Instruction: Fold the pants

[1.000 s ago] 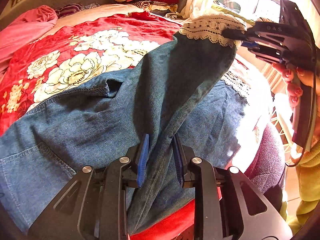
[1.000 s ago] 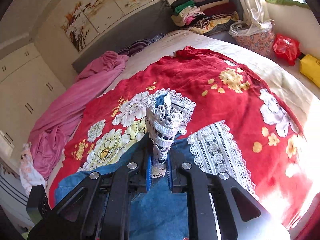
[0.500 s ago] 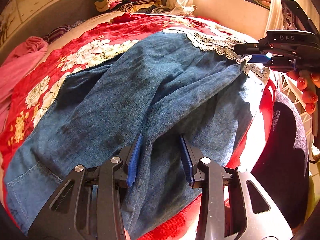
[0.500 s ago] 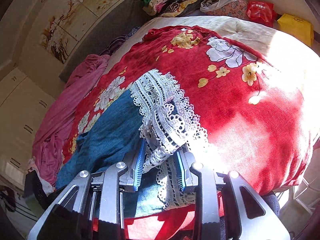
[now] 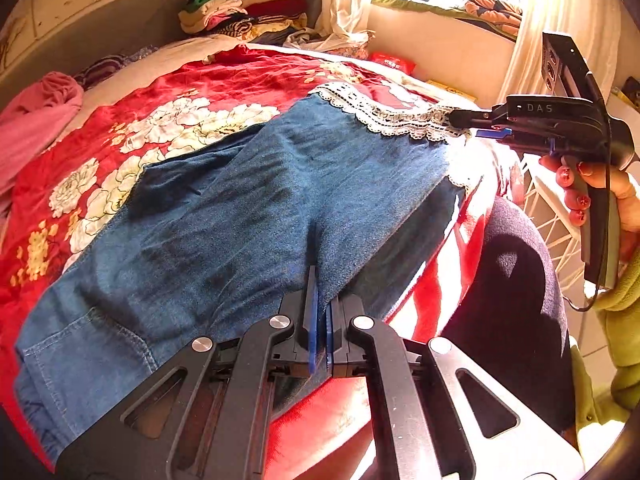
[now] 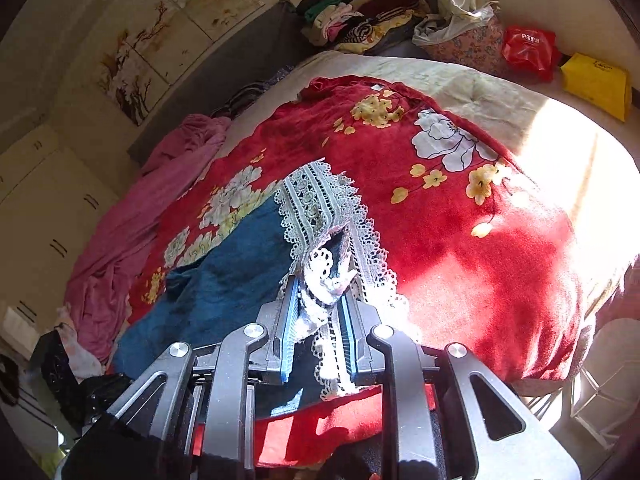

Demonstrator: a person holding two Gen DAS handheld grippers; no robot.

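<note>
Sunlit bed (image 5: 224, 80) under jeans (image 5: 248, 208): my left tool (image 5: 322, 336) pinches denim, right tool (image 6: 320, 312), half-parted, loosely holds lace hem (image 6: 320, 216); I should lay edges flush.

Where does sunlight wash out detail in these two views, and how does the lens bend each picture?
Left wrist view: glare bleaches the curtain and the pants by the lace hem; the bed edge bows.
Right wrist view: sunlight burns out the red floral blanket at far right; the cupboards curve, and the corners go black.
</note>
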